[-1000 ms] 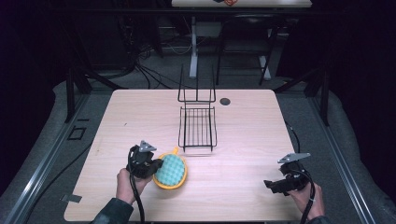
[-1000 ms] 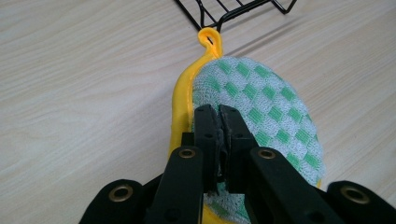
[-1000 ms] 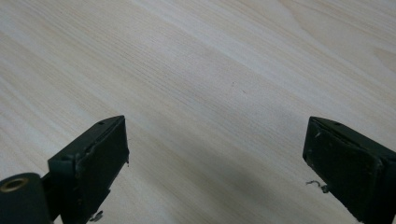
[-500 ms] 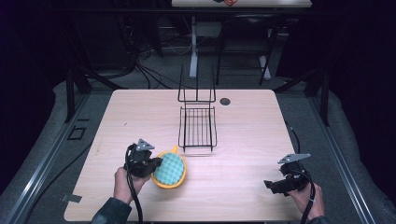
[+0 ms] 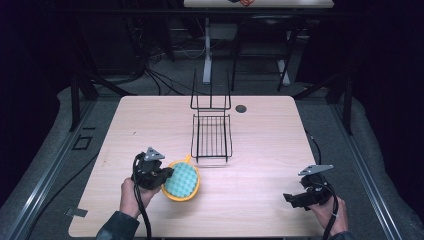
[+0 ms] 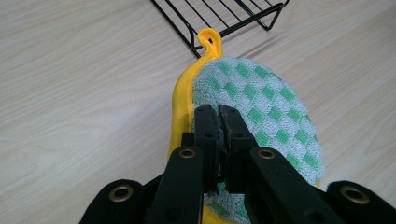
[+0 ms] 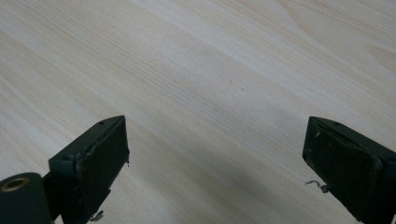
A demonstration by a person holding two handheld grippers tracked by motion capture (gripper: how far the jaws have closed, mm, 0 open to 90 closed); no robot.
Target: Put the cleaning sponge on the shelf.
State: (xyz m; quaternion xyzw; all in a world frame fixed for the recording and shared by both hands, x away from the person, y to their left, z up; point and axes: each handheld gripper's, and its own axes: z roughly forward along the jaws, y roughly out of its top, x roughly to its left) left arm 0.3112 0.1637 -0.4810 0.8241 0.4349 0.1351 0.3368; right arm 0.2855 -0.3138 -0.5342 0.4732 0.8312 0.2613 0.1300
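Note:
A round pot holder [image 5: 182,180], green-and-white checked with a yellow rim and loop [image 6: 208,38], is tilted up off the table at the front left. My left gripper [image 5: 165,177] is shut on its near edge; in the left gripper view [image 6: 219,112] the jaws pinch the cloth. A black wire rack [image 5: 212,135] stands just beyond the loop [image 6: 224,18]. My right gripper [image 5: 292,199] rests at the front right, its jaws wide open [image 7: 215,154] over bare wood with nothing between them.
The wooden table [image 5: 150,125] has a small dark round hole [image 5: 241,108] near its far edge, right of the rack. Dark floor, cables and table legs lie beyond. A cable trails from each gripper toward the front edge.
The pot holder and left gripper have shifted very slightly; the right gripper has kept still.

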